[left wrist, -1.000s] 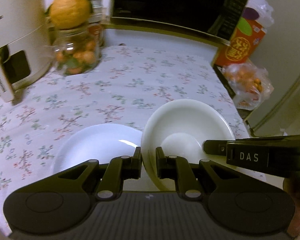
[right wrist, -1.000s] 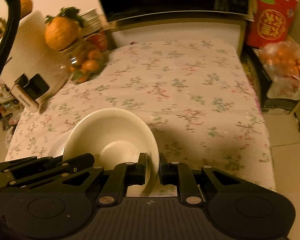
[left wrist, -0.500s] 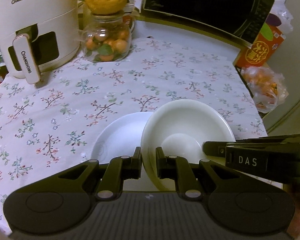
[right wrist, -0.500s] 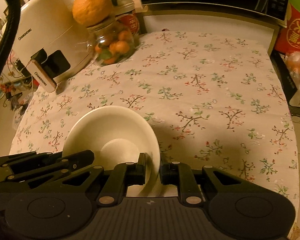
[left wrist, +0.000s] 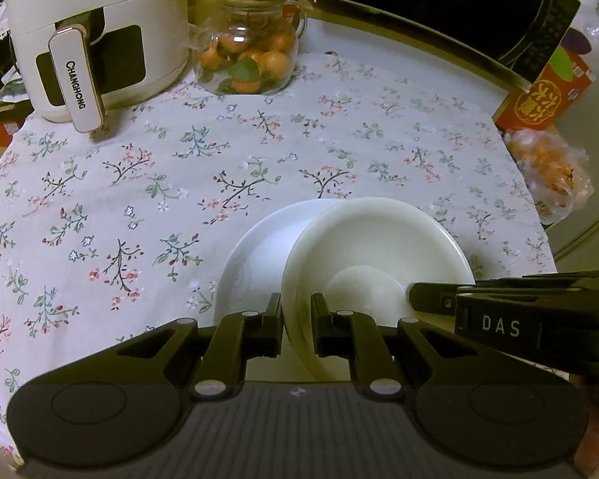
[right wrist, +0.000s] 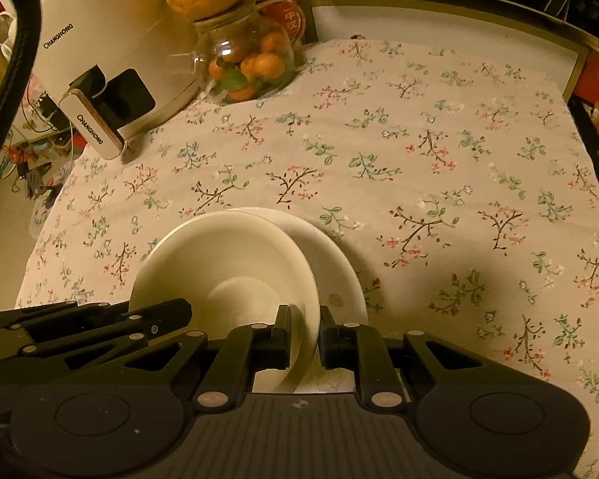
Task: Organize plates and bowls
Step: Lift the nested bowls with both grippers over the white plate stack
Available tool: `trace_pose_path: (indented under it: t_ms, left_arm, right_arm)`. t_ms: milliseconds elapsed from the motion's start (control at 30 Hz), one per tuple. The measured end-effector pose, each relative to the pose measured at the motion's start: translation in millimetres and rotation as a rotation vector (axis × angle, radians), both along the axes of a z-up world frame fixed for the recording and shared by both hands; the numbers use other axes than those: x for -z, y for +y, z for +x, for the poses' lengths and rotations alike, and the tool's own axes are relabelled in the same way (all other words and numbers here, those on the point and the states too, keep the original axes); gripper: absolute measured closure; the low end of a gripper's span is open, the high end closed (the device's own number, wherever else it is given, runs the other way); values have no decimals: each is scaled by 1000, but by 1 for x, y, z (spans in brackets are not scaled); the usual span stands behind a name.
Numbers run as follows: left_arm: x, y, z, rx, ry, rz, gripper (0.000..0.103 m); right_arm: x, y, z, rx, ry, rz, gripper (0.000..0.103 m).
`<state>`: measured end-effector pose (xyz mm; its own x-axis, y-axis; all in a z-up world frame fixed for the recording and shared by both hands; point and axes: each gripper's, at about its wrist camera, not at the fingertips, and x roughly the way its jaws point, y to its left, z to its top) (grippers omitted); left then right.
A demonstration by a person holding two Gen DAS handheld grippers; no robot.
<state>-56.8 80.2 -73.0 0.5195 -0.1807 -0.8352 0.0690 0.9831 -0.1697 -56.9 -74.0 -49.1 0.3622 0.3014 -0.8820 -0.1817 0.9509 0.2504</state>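
- Both sets of jaws are clenched on the same piece: the left gripper (left wrist: 296, 329) pinches the left side of the rim of a cream-white, deep ceramic bowl (left wrist: 375, 263), and the right gripper (right wrist: 304, 335) pinches the opposite side of that rim, one finger inside and one outside at each grip.
- The bowl hangs tilted between the two grippers, near the front edge of the table, its far part overlapping a white, round, shallow ceramic plate (left wrist: 259, 255) that lies flat on the flowered tablecloth (left wrist: 139, 183); whether bowl and plate touch cannot be told.
- The step in hand looks like setting the bowl down onto the plate to stack them.
- To do it well: level the bowl first, so its foot meets the plate flat rather than on one edge.
- Centre it over the plate's well before lowering; at present it sits off toward one side of the plate.
- Lower both grippers together, since uneven descent would twist the rim in the pads.
- Let go only once the bowl rests steadily, one gripper at a time, and draw the fingers straight off the rim.
- Toward the table's far left corner stand a white air fryer (left wrist: 100, 32) and a clear glass jar of small oranges (left wrist: 247, 60), well apart from the stack; a black microwave (left wrist: 451, 8) sits beyond the far edge.
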Motion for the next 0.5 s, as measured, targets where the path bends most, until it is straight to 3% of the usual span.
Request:
trace_pose_path:
  t_ms: [500]
  left_arm:
    - [2,1,0,-7,-6,21,90]
  right_arm:
    - [7,6,0,-6,33,10,90]
